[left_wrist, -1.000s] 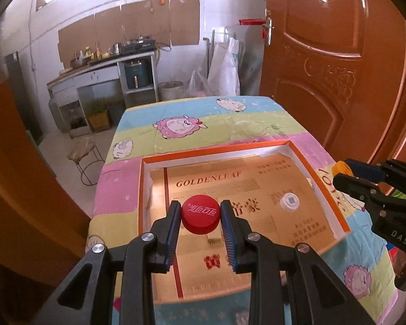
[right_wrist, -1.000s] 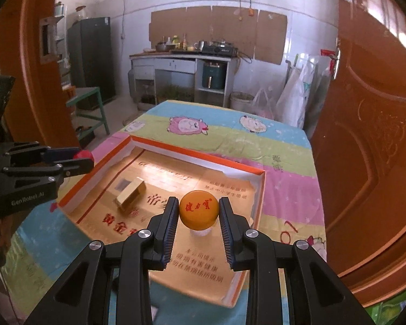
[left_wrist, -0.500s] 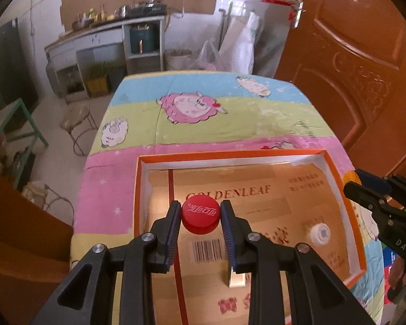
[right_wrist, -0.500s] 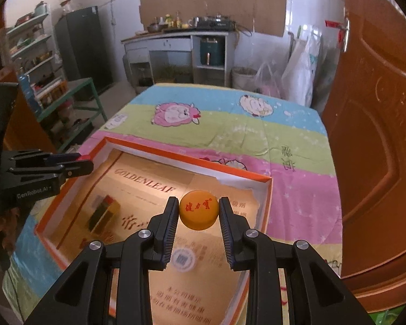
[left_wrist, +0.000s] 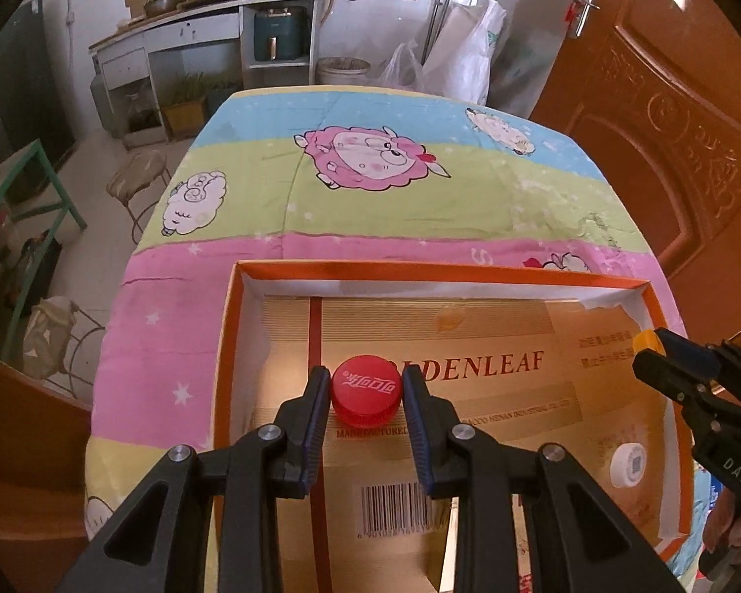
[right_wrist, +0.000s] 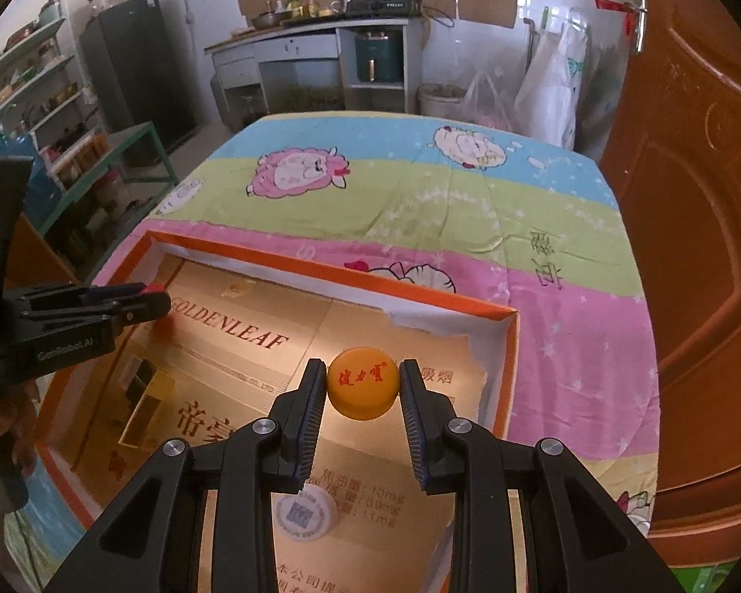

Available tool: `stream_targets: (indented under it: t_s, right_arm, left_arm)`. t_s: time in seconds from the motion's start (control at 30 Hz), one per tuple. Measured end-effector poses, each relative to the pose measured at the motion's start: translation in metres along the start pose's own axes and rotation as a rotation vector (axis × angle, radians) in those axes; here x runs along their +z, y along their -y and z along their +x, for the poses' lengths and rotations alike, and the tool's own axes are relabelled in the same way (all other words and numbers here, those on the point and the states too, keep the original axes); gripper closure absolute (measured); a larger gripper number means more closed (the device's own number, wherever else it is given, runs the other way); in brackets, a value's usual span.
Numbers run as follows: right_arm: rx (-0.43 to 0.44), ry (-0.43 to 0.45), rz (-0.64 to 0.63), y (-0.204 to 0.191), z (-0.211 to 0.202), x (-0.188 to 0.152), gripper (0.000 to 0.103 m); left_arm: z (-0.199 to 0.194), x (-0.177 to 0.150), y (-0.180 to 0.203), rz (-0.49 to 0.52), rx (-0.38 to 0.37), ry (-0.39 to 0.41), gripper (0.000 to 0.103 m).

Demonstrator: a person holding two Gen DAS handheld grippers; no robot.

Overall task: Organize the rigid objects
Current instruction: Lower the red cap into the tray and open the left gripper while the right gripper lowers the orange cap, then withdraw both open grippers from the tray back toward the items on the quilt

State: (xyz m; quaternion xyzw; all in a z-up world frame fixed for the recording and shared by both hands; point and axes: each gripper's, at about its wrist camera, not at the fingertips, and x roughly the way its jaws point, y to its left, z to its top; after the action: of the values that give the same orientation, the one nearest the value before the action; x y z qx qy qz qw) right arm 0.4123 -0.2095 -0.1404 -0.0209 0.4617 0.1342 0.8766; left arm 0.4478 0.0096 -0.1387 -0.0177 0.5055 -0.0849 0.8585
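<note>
Left hand-held gripper point(left_wrist: 366, 390) clamped on red bottle cap point(left_wrist: 366, 389), held above left part of orange-rimmed cardboard tray point(left_wrist: 434, 268). Right hand-held gripper point(right_wrist: 363, 389) clamped on orange bottle cap point(right_wrist: 363, 389) (red characters on top), above tray's right part, near far right corner. White cap point(right_wrist: 305, 514) with printed code lies on tray floor, below right gripper's fingers. Small rectangular box point(right_wrist: 141, 398) lies flat in tray's left part. Tray sits on desk covered by striped sheep-print cloth point(left_wrist: 370, 207).
</note>
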Motion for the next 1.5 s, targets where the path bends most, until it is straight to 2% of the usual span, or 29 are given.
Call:
stream_targets:
  t_s: [0.6,0.73,0.87,0.93,1.37,1.5]
  right_arm:
    - [-0.025,-0.044,-0.033,-0.008,0.021,-0.009,0.071]
    - [-0.036,-0.043,-0.051,-0.011,0.021,-0.009,0.050]
    - [-0.038,-0.028,-0.062,-0.012,0.016,-0.011,0.050]
    - [-0.027,-0.024,-0.056,-0.012,0.013,-0.012,0.050]
    - [0.041,0.061,0.002,-0.017,-0.044,-0.039,0.050]
    - [0.023,0.098,0.006,-0.024,-0.069,-0.053,0.049]
  left_arm:
    - [0.010,-0.007,0.003,0.030,0.021,0.008,0.073]
    - [0.008,-0.006,-0.003,0.001,-0.023,0.016,0.072]
    - [0.000,-0.006,-0.003,0.000,-0.034,0.043,0.068]
    - [-0.007,-0.006,-0.001,0.015,-0.024,0.060,0.060]
    - [-0.064,-0.028,0.008,0.071,0.009,0.195,0.059]
    - [-0.090,-0.045,0.011,0.073,0.031,0.237,0.059]
